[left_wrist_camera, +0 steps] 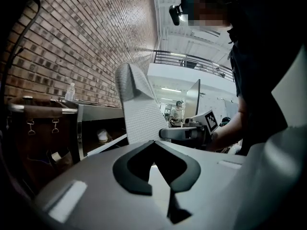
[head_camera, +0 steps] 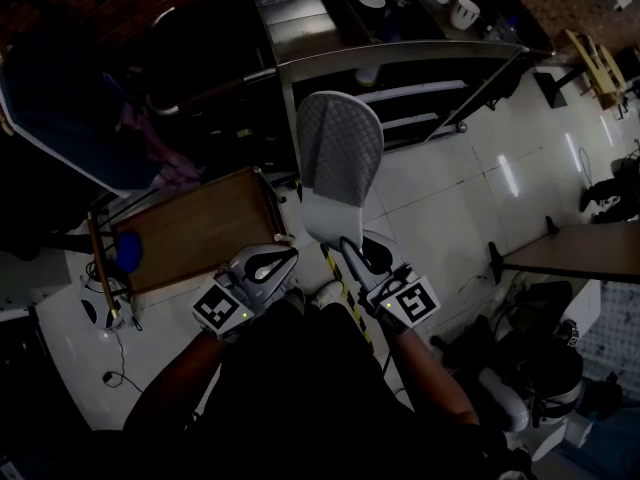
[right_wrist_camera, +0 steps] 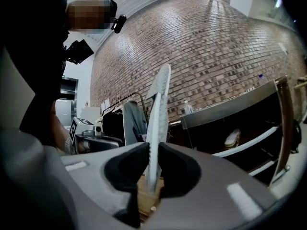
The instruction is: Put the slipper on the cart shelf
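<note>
The right claw [head_camera: 350, 255] is clamped on the heel end of the slipper [head_camera: 338, 163], its pads pinching the thin sole, which stands on edge between them. The left claw [head_camera: 283, 259] sits just beside it at 9 o'clock, jaws closed together with nothing in them. The slipper is in the air above the floor, its long axis running from the right claw at 6 o'clock toward 12 o'clock, toe leading. The steel cart [head_camera: 400, 56] lies at 12 o'clock, its shelf [head_camera: 415, 91] just past the toe; 1 other slipper [right_wrist_camera: 233, 137] seems to lie inside. A wooden surface [head_camera: 200, 230] at 9 o'clock is off that line. I judge the coming move to be a straight push toward 12 o'clock, toe first
</note>
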